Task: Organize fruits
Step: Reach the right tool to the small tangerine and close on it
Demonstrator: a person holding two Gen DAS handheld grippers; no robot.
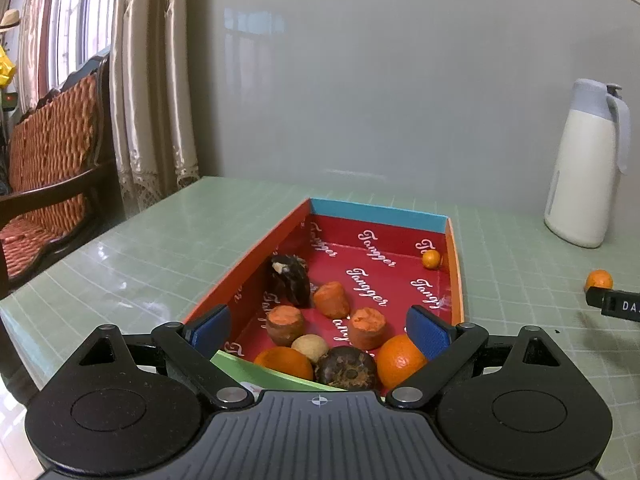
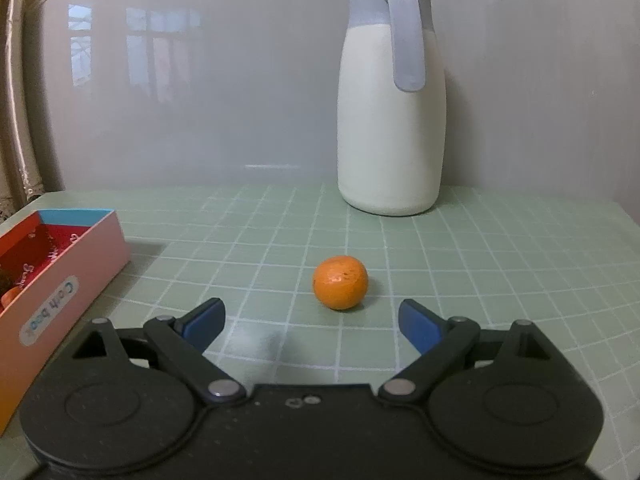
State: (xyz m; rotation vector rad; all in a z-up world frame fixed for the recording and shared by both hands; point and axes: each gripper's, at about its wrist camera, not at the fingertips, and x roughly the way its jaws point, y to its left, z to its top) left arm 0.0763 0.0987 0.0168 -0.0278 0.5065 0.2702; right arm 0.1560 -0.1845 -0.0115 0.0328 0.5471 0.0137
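Observation:
A red cardboard box (image 1: 454,264) lies on the green grid table and holds several fruits: two oranges (image 1: 400,360), orange cut pieces (image 1: 331,299), dark brown fruits (image 1: 347,369) and a small orange (image 1: 431,259) at the far right corner. My left gripper (image 1: 318,330) is open and empty over the box's near end. One loose orange (image 2: 340,282) sits on the table just ahead of my right gripper (image 2: 310,322), which is open and empty. That orange also shows in the left wrist view (image 1: 599,281), with the right gripper's fingertip (image 1: 612,304) in front of it.
A white jug with a grey lid and handle (image 2: 391,120) stands at the back near the wall. The box's pink outer side (image 2: 68,288) is left of my right gripper. A wooden chair (image 1: 48,168) and curtains stand beyond the table's left edge.

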